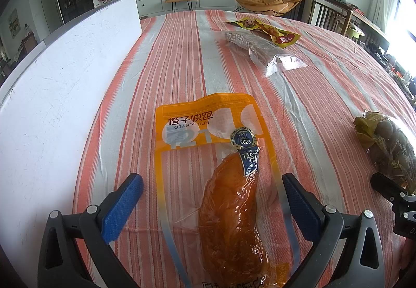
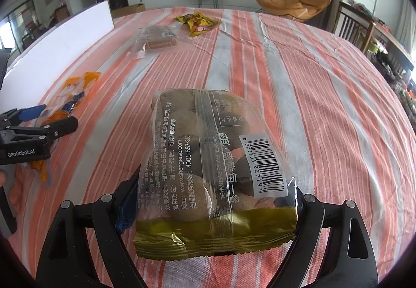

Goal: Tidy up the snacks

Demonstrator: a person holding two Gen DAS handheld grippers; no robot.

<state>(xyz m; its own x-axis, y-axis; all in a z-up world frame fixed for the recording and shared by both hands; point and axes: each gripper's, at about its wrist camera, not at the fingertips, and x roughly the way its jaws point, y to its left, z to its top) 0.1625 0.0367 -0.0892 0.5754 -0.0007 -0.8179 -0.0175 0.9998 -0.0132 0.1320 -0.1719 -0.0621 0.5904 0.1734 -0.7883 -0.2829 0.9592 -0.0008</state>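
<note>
Though nothing is lifted at this moment, each line below runs left to right across the counter [image 1: 299, 111].

White board: a white board [image 1: 65, 85] stands along the counter's far-left edge, apart from every pack.

Left gripper: the left gripper [image 1: 213, 197] is spread wide, blue pads on either side of the orange sweet-potato pack [image 1: 221, 184] without touching it; the pack lies flat on the near-left striped cloth.

Far packs: a clear vacuum pack of brown pieces [image 2: 160, 40] and, just right of it, a yellow snack bag [image 2: 199, 22] lie far across the counter, well apart from both grippers.

Right gripper: the right gripper [image 2: 215, 210] stands wide apart, and the clear bag of round brown snacks [image 2: 208, 158] lies on the cloth between the fingers; whether the pads touch its sides I cannot tell, as the bag hides them.

Risk: I judge the slick film the main hazard. A pinch on the sweet-potato pack's flat edge could slide off, and the loose round pieces may shift and sag out of a grip.

View difference: only the right wrist view shows the barcode label and the left gripper from outside, straddling the orange pack; only the left wrist view shows that pack's printed front.
</note>
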